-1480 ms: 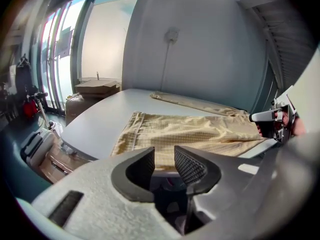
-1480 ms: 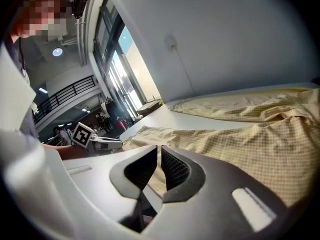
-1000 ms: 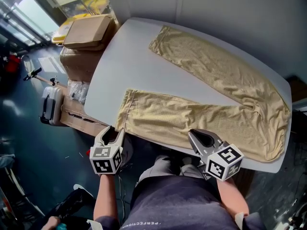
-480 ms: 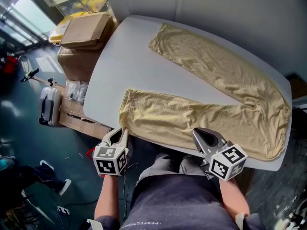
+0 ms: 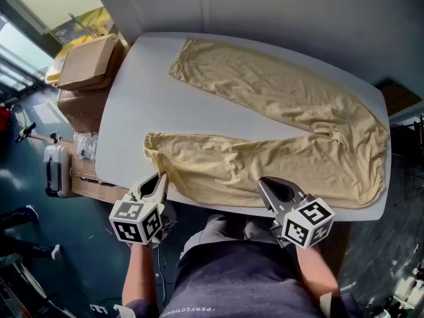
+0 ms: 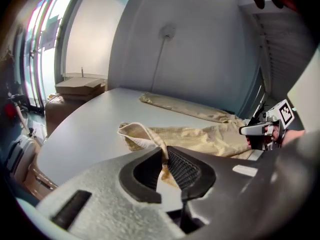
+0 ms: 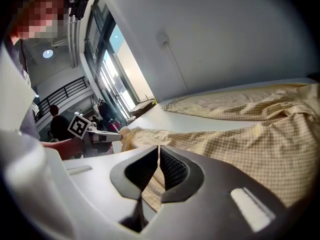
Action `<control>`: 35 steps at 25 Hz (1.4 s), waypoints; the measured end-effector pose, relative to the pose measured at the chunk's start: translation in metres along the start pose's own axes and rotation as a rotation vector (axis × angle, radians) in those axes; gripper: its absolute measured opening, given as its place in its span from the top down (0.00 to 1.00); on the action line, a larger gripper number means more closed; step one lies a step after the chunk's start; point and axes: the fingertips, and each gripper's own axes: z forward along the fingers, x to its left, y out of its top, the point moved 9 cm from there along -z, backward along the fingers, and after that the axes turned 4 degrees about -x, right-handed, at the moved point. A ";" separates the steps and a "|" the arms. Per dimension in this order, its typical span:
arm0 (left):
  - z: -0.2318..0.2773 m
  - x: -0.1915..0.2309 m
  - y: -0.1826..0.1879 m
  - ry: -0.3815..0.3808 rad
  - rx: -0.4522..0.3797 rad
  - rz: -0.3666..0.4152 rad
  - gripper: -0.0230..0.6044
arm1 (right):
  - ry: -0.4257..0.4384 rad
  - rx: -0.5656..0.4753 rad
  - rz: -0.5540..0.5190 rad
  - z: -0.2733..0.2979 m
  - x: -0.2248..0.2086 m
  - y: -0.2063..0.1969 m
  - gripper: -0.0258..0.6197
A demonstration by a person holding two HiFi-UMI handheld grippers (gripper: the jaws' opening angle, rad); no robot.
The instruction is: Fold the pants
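Note:
Tan checked pants [image 5: 278, 98] lie spread on a white table [image 5: 132, 105], legs pointing left. The near leg [image 5: 218, 164] runs along the front edge. My left gripper [image 5: 161, 179] is at that leg's hem end. Its jaws have just been closing, and in the left gripper view [image 6: 164, 156] they pinch a raised fold of the hem [image 6: 142, 134]. My right gripper [image 5: 264, 184] is at the front edge further right. Its jaws have also just been closing, and in the right gripper view [image 7: 158, 156] they are shut on the leg's edge [image 7: 150, 189].
Cardboard boxes [image 5: 83, 61] and a grey case [image 5: 54, 171] stand on the floor left of the table. A wall runs behind the far edge. The person's legs are against the front edge. Other people stand in the background [image 7: 55, 119].
The left gripper has moved up to the hem and shut on it, lifting and curling the cloth. The right gripper has shifted a little along the front edge.

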 end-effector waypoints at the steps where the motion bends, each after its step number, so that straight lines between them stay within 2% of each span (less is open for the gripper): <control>1: 0.004 -0.009 0.006 -0.026 -0.008 0.008 0.91 | -0.008 -0.004 0.001 -0.004 -0.004 0.000 0.94; 6: 0.033 -0.061 0.031 -0.147 -0.031 0.050 0.91 | -0.068 -0.050 0.031 -0.035 -0.031 0.001 0.94; 10: 0.067 -0.091 0.049 -0.203 -0.054 0.037 0.91 | -0.154 -0.090 0.066 -0.074 -0.063 0.001 0.94; 16: 0.099 -0.113 0.073 -0.162 -0.076 0.087 0.91 | -0.274 -0.148 0.118 -0.138 -0.109 -0.007 0.94; 20: 0.117 -0.140 0.087 -0.181 -0.090 0.102 0.91 | -0.347 -0.174 0.146 -0.176 -0.137 -0.014 0.94; 26: 0.146 -0.221 0.090 -0.324 -0.067 0.169 0.91 | -0.412 -0.197 0.191 -0.221 -0.171 -0.026 0.93; 35: 0.191 -0.346 0.070 -0.542 0.021 0.267 0.91 | -0.424 -0.192 0.210 -0.249 -0.206 -0.034 0.91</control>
